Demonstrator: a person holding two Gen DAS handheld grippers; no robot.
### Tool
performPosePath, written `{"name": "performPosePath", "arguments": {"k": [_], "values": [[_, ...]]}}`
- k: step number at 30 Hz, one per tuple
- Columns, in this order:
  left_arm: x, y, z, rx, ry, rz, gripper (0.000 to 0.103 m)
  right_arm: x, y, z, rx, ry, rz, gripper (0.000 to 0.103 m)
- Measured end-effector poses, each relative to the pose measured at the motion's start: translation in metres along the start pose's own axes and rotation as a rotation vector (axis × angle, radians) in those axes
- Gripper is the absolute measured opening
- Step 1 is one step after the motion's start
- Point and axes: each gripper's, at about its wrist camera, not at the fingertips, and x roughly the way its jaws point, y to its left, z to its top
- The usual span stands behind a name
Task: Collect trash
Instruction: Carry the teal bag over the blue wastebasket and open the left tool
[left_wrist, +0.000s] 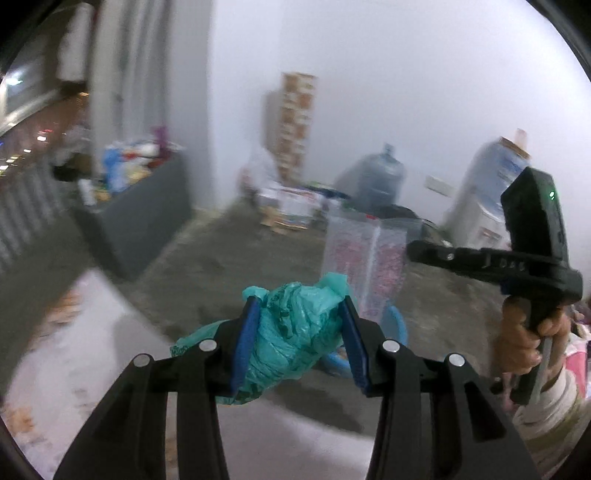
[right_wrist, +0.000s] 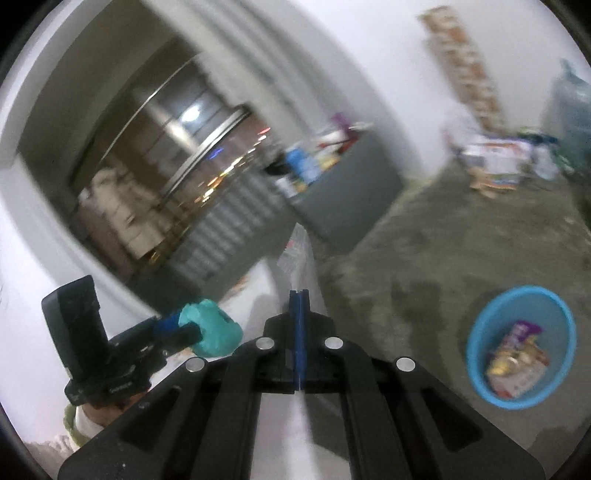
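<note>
Above rough grey floor (left_wrist: 207, 273), left gripper (left_wrist: 301, 343) pinches crinkled teal bag (left_wrist: 291, 332).

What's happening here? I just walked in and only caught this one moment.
A person holding a gripper in each hand is collecting trash. The left gripper is clamped on a crumpled teal plastic bag, held up in the air. The right gripper is shut and holds nothing. A blue basin on the floor already has some wrappers in it; the bag isn't in there yet.
</note>
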Motion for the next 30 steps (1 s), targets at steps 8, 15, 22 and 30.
{"name": "performPosePath", "arguments": {"k": [8, 15, 22, 30], "values": [[0.133, -0.071, 0.006, -0.02, 0.211, -0.172, 0.044, -0.002, -0.108, -0.021, 0.206, 0.004, -0.163, 0.0], [0.213, -0.102, 0.002, -0.03, 0.308, -0.211, 0.046, 0.008, -0.173, -0.035, 0.368, 0.012, -0.238, 0.0], [0.273, -0.116, -0.004, -0.099, 0.328, -0.194, 0.08, 0.019, -0.229, -0.049, 0.47, 0.026, -0.363, 0.024], [0.271, -0.116, -0.003, -0.102, 0.318, -0.185, 0.081, -0.004, -0.24, -0.059, 0.504, -0.021, -0.505, 0.042]]}}
